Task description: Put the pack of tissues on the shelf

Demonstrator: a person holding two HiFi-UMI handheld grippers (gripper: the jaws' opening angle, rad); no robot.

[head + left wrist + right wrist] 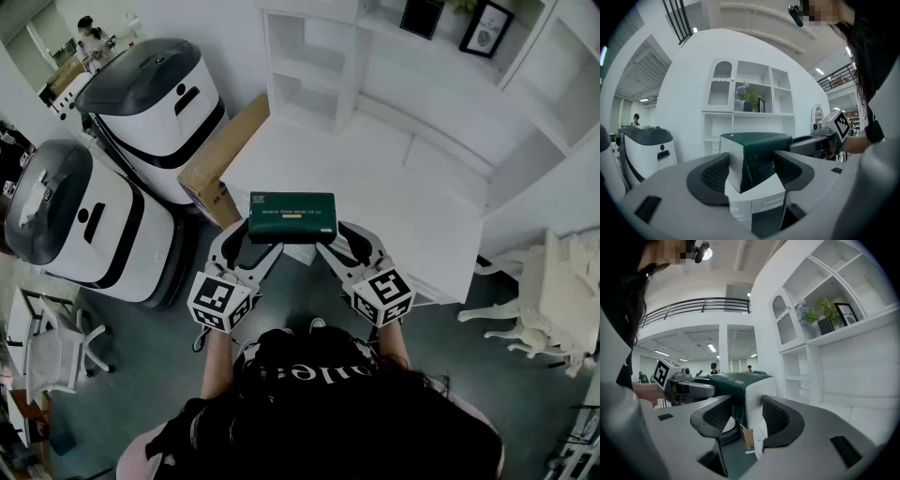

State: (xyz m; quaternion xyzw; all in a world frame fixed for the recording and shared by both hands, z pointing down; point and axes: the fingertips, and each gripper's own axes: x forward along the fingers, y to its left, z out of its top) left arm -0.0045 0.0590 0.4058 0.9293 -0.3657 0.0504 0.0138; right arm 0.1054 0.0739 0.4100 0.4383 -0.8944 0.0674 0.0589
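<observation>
We pinch the pack of tissues [292,217] with left gripper [255,242] and right gripper [339,242] (one on each end) so it cannot tip.

The right gripper [746,414] clamps one end of the green tissue pack [733,383] beside a white shelf [820,341].

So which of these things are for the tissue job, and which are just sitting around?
For the job:
- pack of tissues, held between both grippers
- left gripper
- right gripper
- shelf

Just sitting around:
- white machines
- cardboard box
- picture frame
- white chair
</observation>
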